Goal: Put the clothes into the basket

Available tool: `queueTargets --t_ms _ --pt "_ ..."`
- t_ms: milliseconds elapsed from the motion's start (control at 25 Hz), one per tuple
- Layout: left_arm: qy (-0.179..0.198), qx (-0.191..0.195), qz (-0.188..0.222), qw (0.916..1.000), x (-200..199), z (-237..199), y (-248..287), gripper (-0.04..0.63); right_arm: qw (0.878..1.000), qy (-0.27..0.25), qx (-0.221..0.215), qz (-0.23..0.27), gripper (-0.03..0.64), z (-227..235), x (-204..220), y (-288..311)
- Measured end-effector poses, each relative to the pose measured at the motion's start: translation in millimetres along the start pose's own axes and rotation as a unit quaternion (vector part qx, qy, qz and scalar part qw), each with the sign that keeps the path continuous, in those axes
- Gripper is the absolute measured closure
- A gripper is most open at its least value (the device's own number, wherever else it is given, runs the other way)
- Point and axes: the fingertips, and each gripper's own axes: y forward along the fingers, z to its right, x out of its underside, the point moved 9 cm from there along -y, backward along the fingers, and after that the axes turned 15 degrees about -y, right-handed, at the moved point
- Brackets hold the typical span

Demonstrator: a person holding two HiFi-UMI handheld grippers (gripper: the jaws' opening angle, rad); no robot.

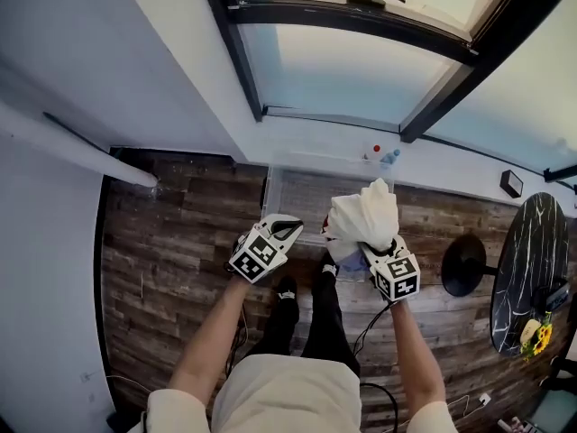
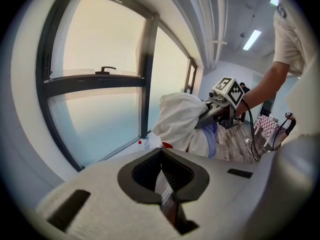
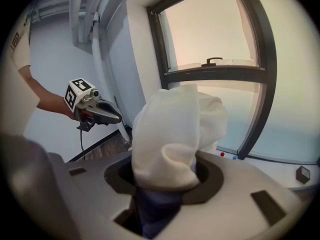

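Observation:
My right gripper [image 1: 368, 253] is shut on a bunched bundle of clothes [image 1: 364, 213], white cloth on top with a bit of lavender-blue fabric underneath. In the right gripper view the bundle [image 3: 172, 136] fills the jaws and hides the pads. The bundle hangs above the near right part of a clear basket [image 1: 287, 197] that stands on the wooden floor below the window. My left gripper [image 1: 287, 231] is to the left of the bundle, apart from it, shut with nothing between its fingers. From the left gripper view the bundle [image 2: 181, 120] and the right gripper [image 2: 216, 110] show ahead.
A window wall with a white sill runs behind the basket, with two small bottles [image 1: 383, 154] on it. A black round base [image 1: 464, 264] and a dark marble table [image 1: 532, 269] are at the right. The person's shoes [image 1: 287, 289] and cables lie near the basket.

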Motion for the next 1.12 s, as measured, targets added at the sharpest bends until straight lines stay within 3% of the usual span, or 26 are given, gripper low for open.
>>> queueTargets --t_ms 240,520,840,1000,1120 --pt "-0.031 -0.016 -0.008 0.9994 3 -34 45 0.581 0.999 -0.003 -0.019 -0.031 0.425 44 22 62" --pt "-0.055 -0.013 -0.028 0.998 38 -82 124 0.581 0.998 0.056 -0.013 -0.036 0.425 85 85 148" --pt "-0.079 -0.012 -0.022 0.9965 124 -138 227 0.581 0.995 0.092 -0.03 -0.028 0.425 100 178 245" --pt "-0.058 -0.023 -0.033 0.9975 165 -157 259 0.581 0.995 0.091 -0.045 -0.027 0.425 95 225 297" --pt "-0.053 -0.029 -0.015 0.9981 176 -151 264 0.581 0.995 0.064 -0.059 -0.054 0.425 94 256 332"
